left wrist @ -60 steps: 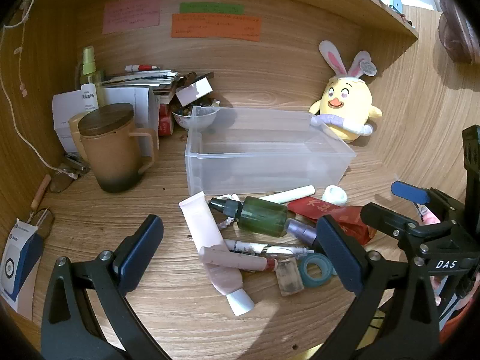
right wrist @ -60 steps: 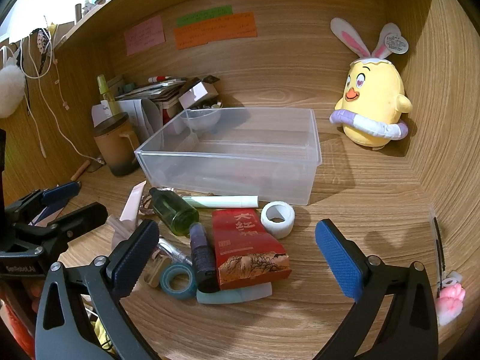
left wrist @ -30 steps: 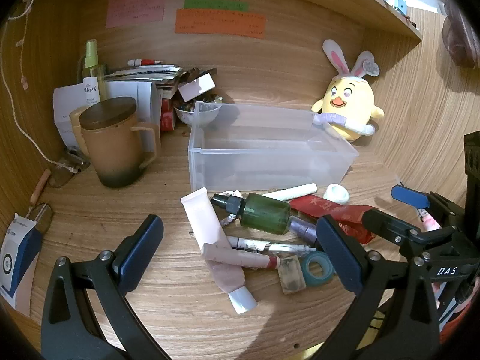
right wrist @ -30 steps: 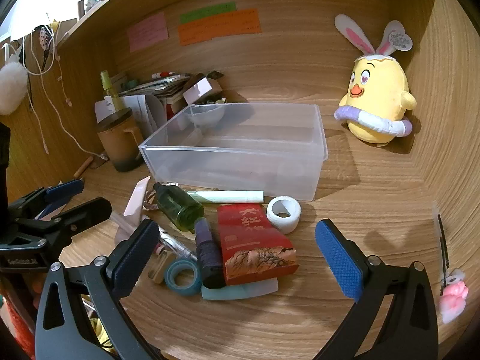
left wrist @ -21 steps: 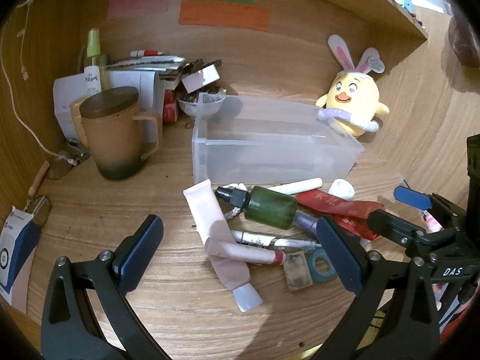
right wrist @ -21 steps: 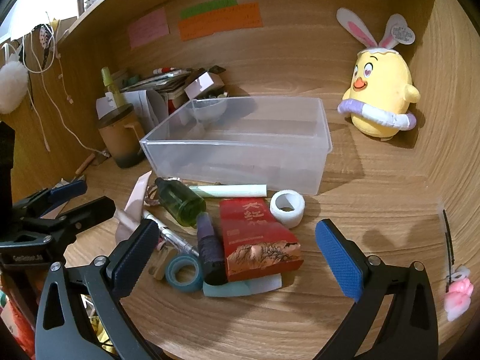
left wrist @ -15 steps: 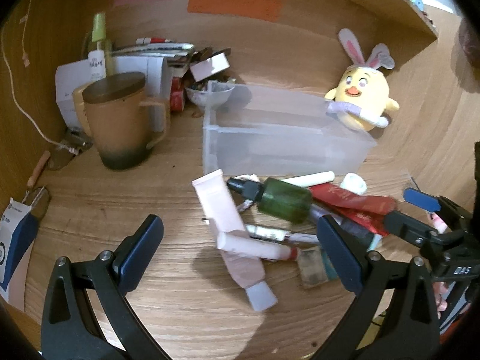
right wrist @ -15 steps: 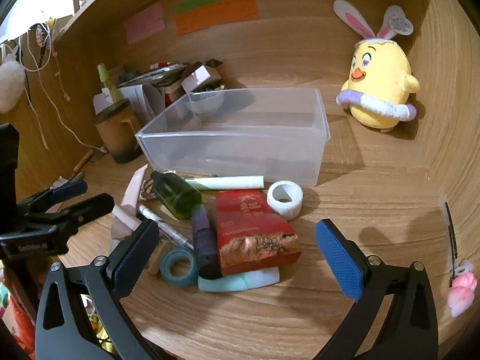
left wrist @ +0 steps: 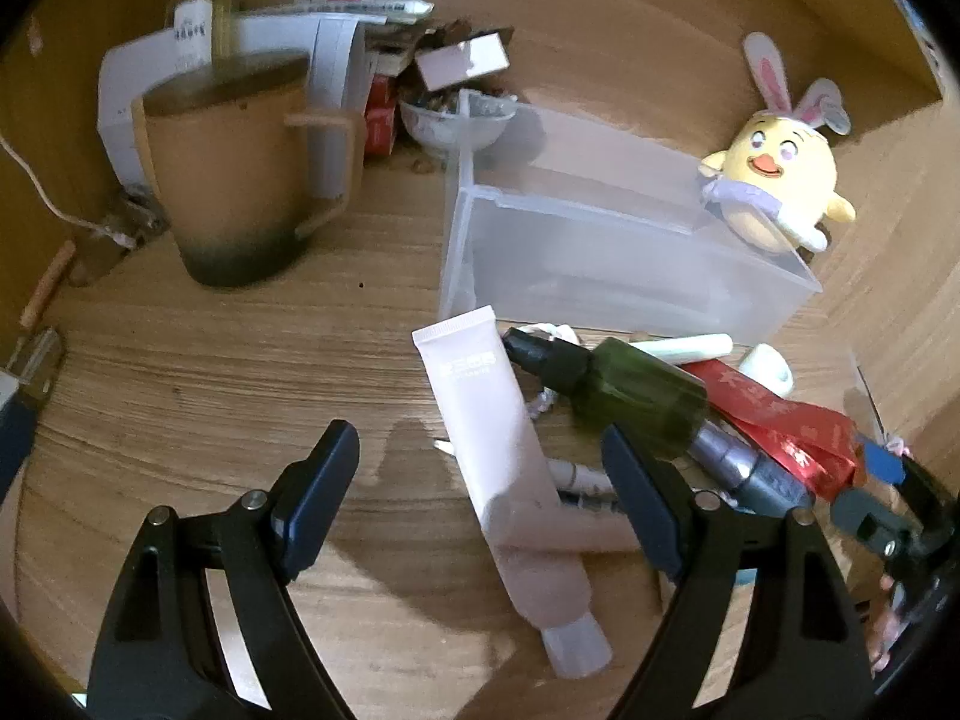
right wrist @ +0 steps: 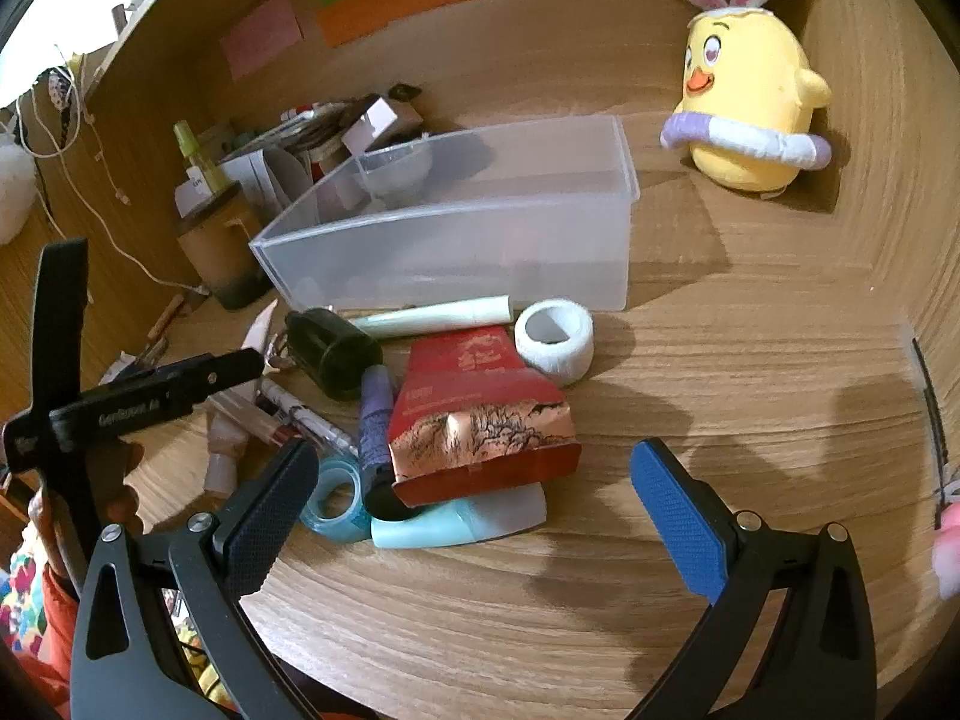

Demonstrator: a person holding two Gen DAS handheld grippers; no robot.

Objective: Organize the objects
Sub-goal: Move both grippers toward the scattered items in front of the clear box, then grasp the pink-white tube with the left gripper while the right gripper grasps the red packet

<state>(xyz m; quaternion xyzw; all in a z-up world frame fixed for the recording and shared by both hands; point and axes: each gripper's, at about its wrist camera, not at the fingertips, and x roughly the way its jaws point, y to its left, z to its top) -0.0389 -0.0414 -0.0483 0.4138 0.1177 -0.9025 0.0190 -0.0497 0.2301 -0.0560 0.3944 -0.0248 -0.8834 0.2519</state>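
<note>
A loose pile lies on the wooden desk in front of a clear plastic bin (left wrist: 600,252) (right wrist: 456,240). A pink tube (left wrist: 486,414) lies lengthwise between the fingers of my left gripper (left wrist: 474,450). Its jaws are closing, and the pads stand clear of the tube on both sides. To the right lie a green bottle (left wrist: 636,390) and a red packet (left wrist: 774,414). My right gripper (right wrist: 474,462) is open, low over the near end of the red packet (right wrist: 474,408). A white tape roll (right wrist: 555,339), a teal tape roll (right wrist: 333,498) and a purple bottle (right wrist: 375,414) lie around it.
A lidded brown mug (left wrist: 234,168) stands at the left, with stacked papers and a small bowl (left wrist: 450,120) behind it. A yellow plush chick (right wrist: 750,96) sits in the back right corner. Wooden walls close in the back and the right.
My left gripper has sunk and come in over the pink tube, and its jaws have narrowed. My right gripper has dropped a little toward the red packet.
</note>
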